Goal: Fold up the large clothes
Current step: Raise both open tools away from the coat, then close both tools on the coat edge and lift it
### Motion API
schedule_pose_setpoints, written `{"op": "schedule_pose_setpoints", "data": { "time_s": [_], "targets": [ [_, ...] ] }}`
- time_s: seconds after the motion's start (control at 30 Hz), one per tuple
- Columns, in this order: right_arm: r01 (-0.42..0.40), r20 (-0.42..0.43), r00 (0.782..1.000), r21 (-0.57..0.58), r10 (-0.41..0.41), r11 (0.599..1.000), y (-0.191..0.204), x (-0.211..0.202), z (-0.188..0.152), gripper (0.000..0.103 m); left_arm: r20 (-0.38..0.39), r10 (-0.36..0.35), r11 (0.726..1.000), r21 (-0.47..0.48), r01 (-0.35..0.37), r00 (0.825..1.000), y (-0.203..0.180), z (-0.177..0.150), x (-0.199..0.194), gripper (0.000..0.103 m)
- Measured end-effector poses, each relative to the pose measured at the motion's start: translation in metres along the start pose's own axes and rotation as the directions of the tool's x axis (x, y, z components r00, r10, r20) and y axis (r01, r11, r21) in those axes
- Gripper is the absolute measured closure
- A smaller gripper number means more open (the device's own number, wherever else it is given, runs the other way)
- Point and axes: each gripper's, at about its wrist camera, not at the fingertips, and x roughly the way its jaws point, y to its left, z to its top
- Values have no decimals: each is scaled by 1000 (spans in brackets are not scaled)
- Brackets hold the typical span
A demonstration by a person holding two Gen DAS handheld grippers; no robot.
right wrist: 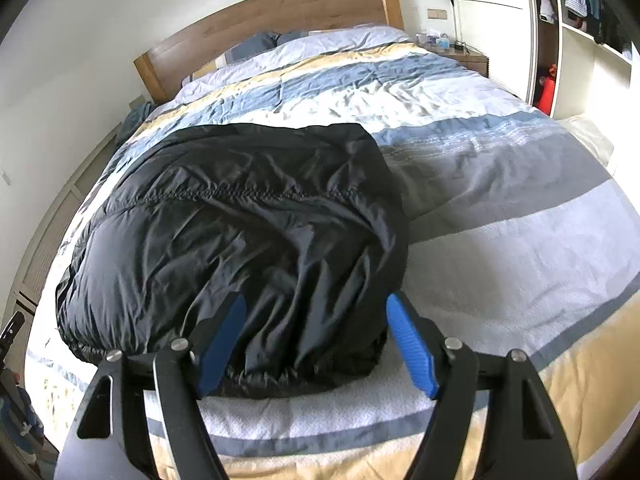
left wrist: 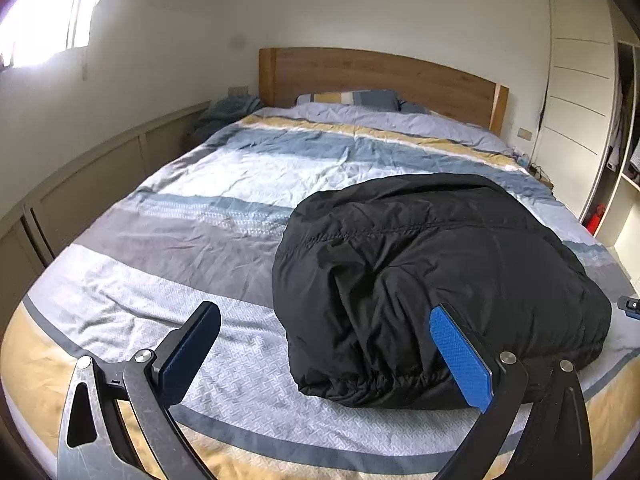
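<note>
A black puffy jacket lies folded in a thick bundle on the striped bed cover, near the foot of the bed. It also shows in the right wrist view. My left gripper is open and empty, hovering over the jacket's near left edge. My right gripper is open and empty, its blue pads either side of the jacket's near hem, just above it. A bit of the right gripper shows at the left view's right edge.
The bed has a wooden headboard and pillows at the far end. A low panelled wall ledge runs along the left. A nightstand and open wardrobe stand on the right.
</note>
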Motion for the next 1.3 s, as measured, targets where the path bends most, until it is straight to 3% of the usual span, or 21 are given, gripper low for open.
{"op": "schedule_pose_setpoints", "data": {
  "time_s": [0.27, 0.43, 0.53, 0.67, 0.8, 0.9, 1.0, 1.1, 1.17, 1.3],
  "targets": [
    [12, 4, 1000, 40, -12, 999, -12, -7, -7, 28, -24, -16, 1000, -9, 15, 1000, 4, -7, -1, 0],
    [-8, 20, 1000, 104, 6, 995, -33, -2, -3, 28, -83, -79, 986, -152, 66, 993, 44, -8, 23, 1],
    [-23, -8, 1000, 121, 24, 992, -44, 11, 2, 28, -124, -156, 949, -296, 114, 980, 78, -8, 50, 1],
    [-80, -73, 993, 207, 97, 975, -67, 46, 6, 27, -171, -258, 896, -411, 169, 951, 99, -4, 94, 1],
    [-159, -115, 973, 294, 200, 943, -84, 81, 8, 27, -180, -380, 840, -478, 257, 907, 95, 0, 137, 1],
    [-232, -118, 948, 375, 294, 898, -97, 105, 9, 25, -198, -439, 816, -496, 297, 876, 88, 1, 164, 1],
    [-289, -137, 916, 425, 376, 858, -104, 129, 8, 20, -237, -497, 783, -538, 314, 835, 83, -9, 194, 1],
    [-368, -149, 858, 489, 492, 791, -109, 155, 3, 15, -248, -593, 705, -619, 345, 766, 82, -28, 220, 1],
    [-401, -157, 823, 521, 546, 754, -110, 169, -2, 11, -222, -635, 664, -646, 376, 740, 84, -34, 224, 1],
    [-488, -166, 744, 527, 647, 696, -93, 188, 6, 5, -174, -744, 568, -673, 473, 645, 72, -31, 227, 1]
  ]
}}
